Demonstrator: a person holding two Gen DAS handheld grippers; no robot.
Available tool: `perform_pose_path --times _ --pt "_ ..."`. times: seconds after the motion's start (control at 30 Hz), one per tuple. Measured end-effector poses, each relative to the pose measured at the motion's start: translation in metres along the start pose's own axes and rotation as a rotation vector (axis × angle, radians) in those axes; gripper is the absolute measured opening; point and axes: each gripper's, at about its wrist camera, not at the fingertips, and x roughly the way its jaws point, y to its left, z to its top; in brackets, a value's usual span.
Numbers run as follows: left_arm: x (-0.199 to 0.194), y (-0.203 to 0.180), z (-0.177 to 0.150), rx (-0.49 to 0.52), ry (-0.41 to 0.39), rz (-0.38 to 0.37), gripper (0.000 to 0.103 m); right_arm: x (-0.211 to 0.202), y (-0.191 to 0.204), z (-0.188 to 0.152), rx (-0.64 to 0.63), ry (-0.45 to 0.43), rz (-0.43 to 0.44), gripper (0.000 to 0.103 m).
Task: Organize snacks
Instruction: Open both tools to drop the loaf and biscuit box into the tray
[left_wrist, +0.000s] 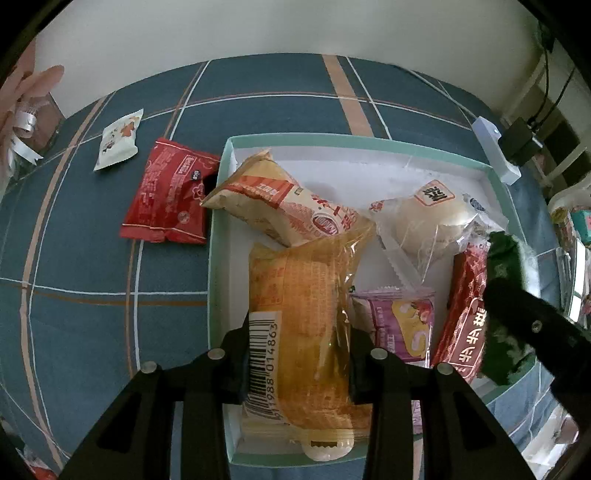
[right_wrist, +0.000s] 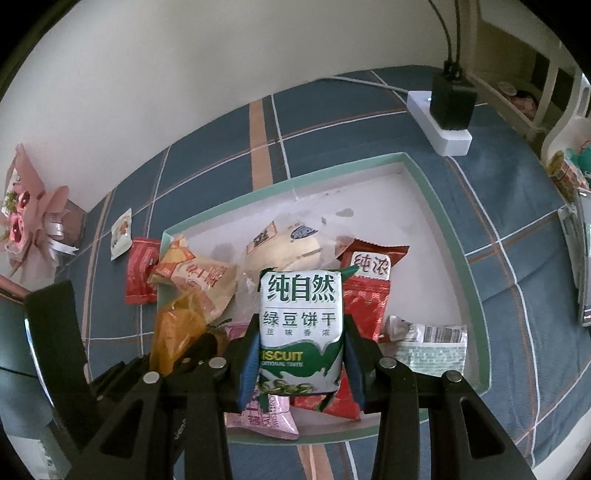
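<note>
A shallow white box with a mint-green rim (left_wrist: 221, 206) (right_wrist: 443, 206) lies on a blue plaid cloth and holds several snack packs. My left gripper (left_wrist: 299, 354) is shut on a yellow-orange clear-wrapped bread pack (left_wrist: 303, 314) over the box's near left part. My right gripper (right_wrist: 301, 354) is shut on a green-and-white biscuit pack (right_wrist: 301, 325), held upright above a red pack (right_wrist: 365, 299) in the box. In the left wrist view the biscuit pack (left_wrist: 504, 266) and the right gripper's dark finger show at the right. Outside the box lie a red pack (left_wrist: 170, 192) and a small white pack (left_wrist: 118, 140).
A white power strip (right_wrist: 439, 122) with a black adapter (right_wrist: 452, 98) and cables lies behind the box. A pink paper bouquet (right_wrist: 29, 214) stands at the far left by the wall. Cluttered items sit at the right edge (right_wrist: 565, 173). A striped wrapper (right_wrist: 432, 347) lies in the box's right part.
</note>
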Motion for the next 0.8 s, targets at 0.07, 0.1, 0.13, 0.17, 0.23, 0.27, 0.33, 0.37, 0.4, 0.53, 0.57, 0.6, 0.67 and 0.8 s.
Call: perform_pose_path --times 0.07,0.1,0.13,0.17,0.23,0.27,0.33,0.37,0.4,0.53,0.57,0.6,0.67,0.8 --pt "0.0 0.0 0.0 -0.009 0.005 -0.004 0.039 -0.001 0.0 0.0 0.006 -0.001 0.002 0.042" --pt "0.0 0.0 0.0 -0.008 0.009 -0.005 0.041 -0.002 0.0 0.001 0.005 -0.004 0.003 0.042" --pt "0.001 0.002 0.001 -0.005 0.011 -0.006 0.046 -0.004 0.0 0.001 0.006 -0.009 0.003 0.043" --pt "0.001 0.001 0.002 -0.004 0.012 -0.006 0.05 -0.005 0.0 0.001 0.01 -0.011 0.002 0.043" --pt "-0.001 0.001 0.002 -0.004 0.013 -0.011 0.061 -0.007 -0.001 0.002 0.017 -0.012 -0.002 0.047" --pt "-0.004 0.001 0.003 -0.006 0.01 -0.013 0.062 -0.007 -0.002 0.002 0.022 -0.011 -0.006 0.054" --pt "-0.009 0.0 0.005 -0.009 0.001 -0.014 0.067 -0.007 -0.004 0.004 0.022 -0.009 -0.02 0.066" --pt "-0.011 0.0 0.005 -0.01 -0.003 -0.014 0.069 -0.007 -0.004 0.004 0.02 -0.01 -0.029 0.067" --pt "-0.014 0.0 0.006 -0.015 -0.008 -0.014 0.072 -0.007 -0.004 0.004 0.019 -0.009 -0.034 0.067" --pt "-0.023 0.007 0.01 -0.047 -0.025 -0.003 0.079 -0.006 -0.005 0.005 0.012 -0.006 -0.062 0.079" --pt "-0.025 0.011 0.01 -0.058 -0.031 0.006 0.079 -0.006 -0.005 0.005 0.009 -0.007 -0.067 0.079" --pt "-0.027 0.013 0.009 -0.068 -0.035 0.013 0.08 -0.007 -0.005 0.005 0.007 -0.007 -0.069 0.08" --pt "-0.031 0.022 0.007 -0.09 -0.042 0.018 0.08 -0.007 -0.004 0.005 0.004 -0.01 -0.072 0.081" --pt "-0.038 0.037 0.006 -0.144 -0.068 0.038 0.081 -0.006 -0.002 0.004 -0.006 -0.01 -0.082 0.085"
